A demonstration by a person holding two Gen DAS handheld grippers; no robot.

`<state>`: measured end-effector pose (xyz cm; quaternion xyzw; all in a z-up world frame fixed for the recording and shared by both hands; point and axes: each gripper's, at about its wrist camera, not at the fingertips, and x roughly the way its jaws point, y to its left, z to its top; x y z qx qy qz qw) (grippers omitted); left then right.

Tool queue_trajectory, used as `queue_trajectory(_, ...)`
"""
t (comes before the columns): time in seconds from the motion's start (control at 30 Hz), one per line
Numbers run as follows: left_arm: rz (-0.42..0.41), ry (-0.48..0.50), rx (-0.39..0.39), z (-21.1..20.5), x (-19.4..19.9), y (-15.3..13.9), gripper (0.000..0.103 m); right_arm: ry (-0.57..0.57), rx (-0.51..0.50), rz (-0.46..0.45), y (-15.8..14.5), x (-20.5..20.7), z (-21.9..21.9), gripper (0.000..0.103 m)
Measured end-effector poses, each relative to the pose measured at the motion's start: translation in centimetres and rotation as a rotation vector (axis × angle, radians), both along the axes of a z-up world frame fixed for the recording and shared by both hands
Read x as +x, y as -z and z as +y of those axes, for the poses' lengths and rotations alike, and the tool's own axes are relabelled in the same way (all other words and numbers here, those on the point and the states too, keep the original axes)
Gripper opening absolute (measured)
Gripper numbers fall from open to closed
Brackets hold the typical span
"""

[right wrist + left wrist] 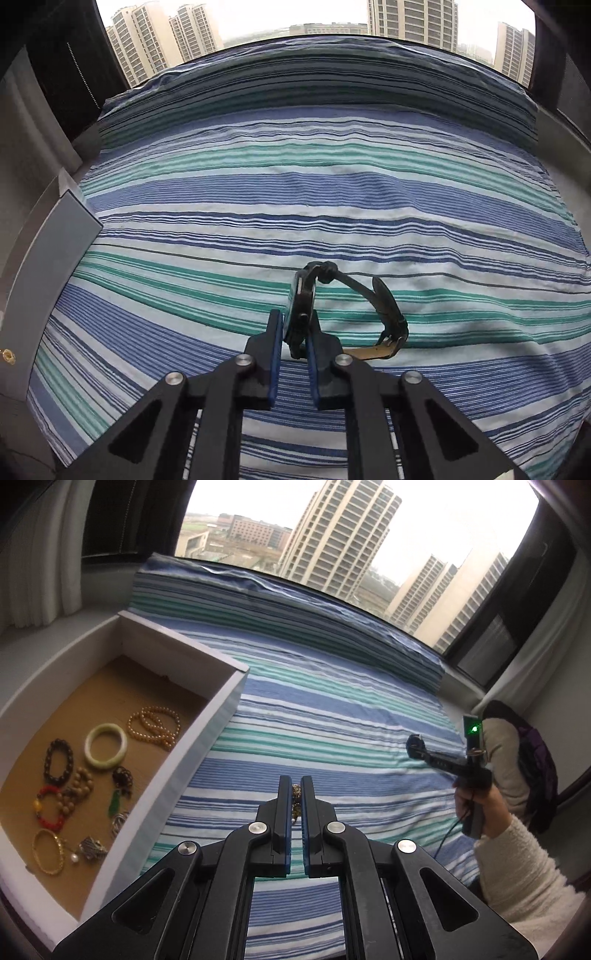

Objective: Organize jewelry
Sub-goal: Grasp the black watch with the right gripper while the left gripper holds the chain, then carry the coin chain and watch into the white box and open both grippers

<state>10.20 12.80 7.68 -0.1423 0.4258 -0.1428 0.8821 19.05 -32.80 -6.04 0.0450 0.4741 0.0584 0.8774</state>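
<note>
Your left gripper (pixel 296 794) is clamped on a small gold-brown chain (pixel 296 800), holding it above the striped sheet (pixel 332 709), just right of the white box (pixel 207 738). The box already holds bracelets, a pale green bangle (pixel 106 750) and a pearl strand (pixel 155 726). Your right gripper (pixel 295 332) has its fingers pressed on the case of a dark wristwatch (pixel 301 310), the strap (pixel 388 314) looping out to the right over the sheet.

Both claws (pixel 296 794) (pixel 295 328) clamped shut.
</note>
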Motion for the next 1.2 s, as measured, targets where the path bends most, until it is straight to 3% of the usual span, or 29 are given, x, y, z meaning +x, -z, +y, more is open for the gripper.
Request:
queue_trajectory(0.3,-0.072,-0.151,0.064,8.2,0.8,-4.5,0.002,-0.326,0.081,-0.133,-11.0,0.1,13.7,0.012)
queue_trajectory(0.53,-0.080,-0.215,0.087,14.9,6.0,-3.7,0.002,-0.543,0.078,-0.171,-14.1,3.6,27.4,0.012)
queue_trajectory(0.7,-0.024,-0.254,0.112,18.8,11.2,0.2,0.002,-0.645,0.044,-0.137,-12.7,7.6,36.1,0.012)
queue_trajectory(1.0,0.092,-0.347,0.158,23.8,15.6,8.2,0.002,-0.717,-0.060,0.006,-5.0,16.5,47.2,0.012)
queue_trajectory(1.1,0.119,-0.369,0.168,24.6,16.0,10.2,0.005,-0.692,-0.047,0.044,-2.9,18.5,48.8,0.017)
queue_trajectory(1.13,0.124,-0.381,0.180,24.8,16.0,10.5,0.005,-0.674,-0.036,0.048,-2.5,18.9,49.0,0.025)
queue_trajectory(1.17,0.126,-0.392,0.190,25.0,15.9,10.5,0.016,-0.654,-0.022,0.042,-2.5,19.0,48.9,0.040)
queue_trajectory(1.2,0.124,-0.399,0.192,25.1,15.6,10.4,0.034,-0.637,-0.005,0.030,-2.8,18.9,48.7,0.043)
